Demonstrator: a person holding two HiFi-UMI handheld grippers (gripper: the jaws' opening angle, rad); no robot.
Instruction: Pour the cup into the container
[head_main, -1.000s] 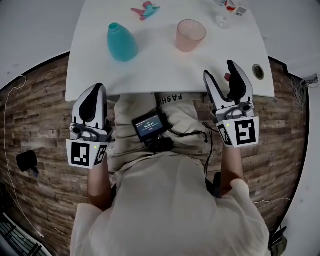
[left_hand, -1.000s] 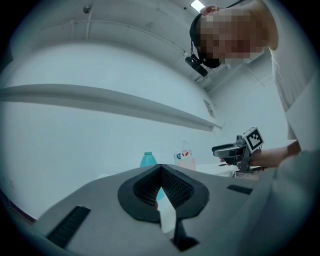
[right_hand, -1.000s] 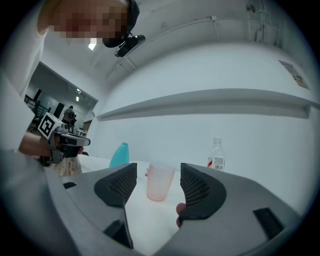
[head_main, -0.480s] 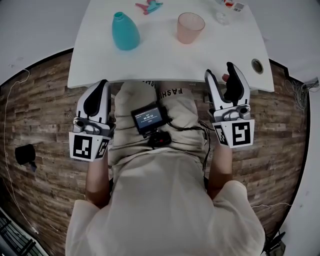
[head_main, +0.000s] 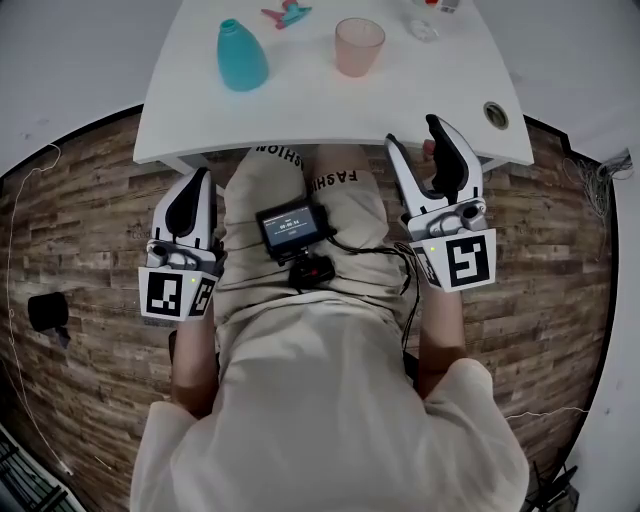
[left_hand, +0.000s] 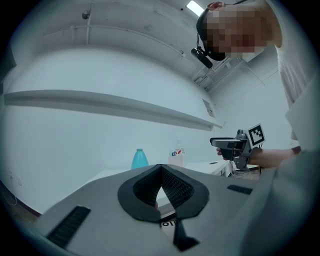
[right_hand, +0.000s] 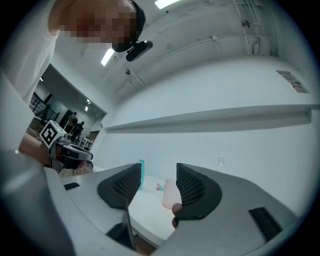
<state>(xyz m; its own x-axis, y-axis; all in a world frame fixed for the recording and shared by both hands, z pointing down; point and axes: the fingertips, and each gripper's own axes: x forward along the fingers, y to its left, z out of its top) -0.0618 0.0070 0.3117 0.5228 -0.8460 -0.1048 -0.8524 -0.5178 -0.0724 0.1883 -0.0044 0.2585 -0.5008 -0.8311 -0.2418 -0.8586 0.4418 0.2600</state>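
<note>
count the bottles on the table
2. Teal bottle on the table's left part; clear labelled bottle farther back and right, seen from the left gripper view, nearly cut off at the head view's top. Others may lie beyond the frame.

I saw the pale pink, see-through cup (head_main: 359, 46) standing upright, mouth up, at the far side of the white surface (head_main: 300, 115). The teal, narrow-necked bottle (head_main: 241, 57) stood upright to its left, well apart.
</note>
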